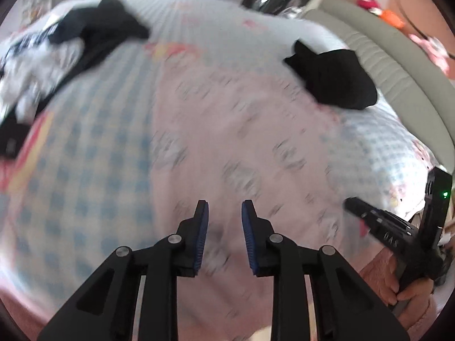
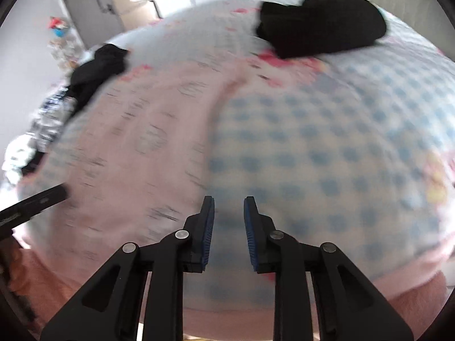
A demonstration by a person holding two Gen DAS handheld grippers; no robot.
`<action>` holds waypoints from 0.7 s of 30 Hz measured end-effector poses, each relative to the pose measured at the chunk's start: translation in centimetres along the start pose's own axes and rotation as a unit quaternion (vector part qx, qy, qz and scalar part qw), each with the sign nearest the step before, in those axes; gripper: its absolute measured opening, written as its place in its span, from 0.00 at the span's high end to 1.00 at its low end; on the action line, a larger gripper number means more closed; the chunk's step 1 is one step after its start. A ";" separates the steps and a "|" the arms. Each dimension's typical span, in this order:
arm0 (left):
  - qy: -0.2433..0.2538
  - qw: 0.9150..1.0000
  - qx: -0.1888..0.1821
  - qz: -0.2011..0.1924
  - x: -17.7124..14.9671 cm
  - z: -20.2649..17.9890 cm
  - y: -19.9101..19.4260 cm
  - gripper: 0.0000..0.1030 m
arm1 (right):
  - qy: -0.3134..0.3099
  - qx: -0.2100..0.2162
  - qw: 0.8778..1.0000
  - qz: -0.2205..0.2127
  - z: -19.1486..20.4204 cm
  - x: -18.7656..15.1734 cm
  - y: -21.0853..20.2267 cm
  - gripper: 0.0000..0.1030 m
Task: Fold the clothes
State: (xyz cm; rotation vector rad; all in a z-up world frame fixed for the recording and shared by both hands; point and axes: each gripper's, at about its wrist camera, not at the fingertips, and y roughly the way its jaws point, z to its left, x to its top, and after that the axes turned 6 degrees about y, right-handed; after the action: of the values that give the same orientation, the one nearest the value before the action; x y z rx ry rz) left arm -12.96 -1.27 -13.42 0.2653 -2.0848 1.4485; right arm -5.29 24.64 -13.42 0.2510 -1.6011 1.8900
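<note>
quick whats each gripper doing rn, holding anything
Left gripper: open, nothing between its fingers, above the pink garment.
Right gripper: open, holding nothing, above the bed.

My left tool [image 1: 224,213] and right tool [image 2: 229,209] look alike: black angular arms, round silver screws [image 1: 175,238], ribbed blue pads [image 1: 202,236]. A green light [image 1: 445,194] glows on one body.
</note>
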 end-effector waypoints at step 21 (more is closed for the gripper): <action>0.077 0.996 0.012 0.054 -5.3 -2.9 0.3 0.69 | -0.059 0.036 0.997 0.021 6.7 -2.1 0.2 0.80</action>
State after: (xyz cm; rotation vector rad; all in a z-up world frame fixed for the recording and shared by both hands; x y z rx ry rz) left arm -7.80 0.63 -15.97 0.0485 -1.9852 1.5069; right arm -5.42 17.66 -13.07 0.3695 -1.6274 2.0001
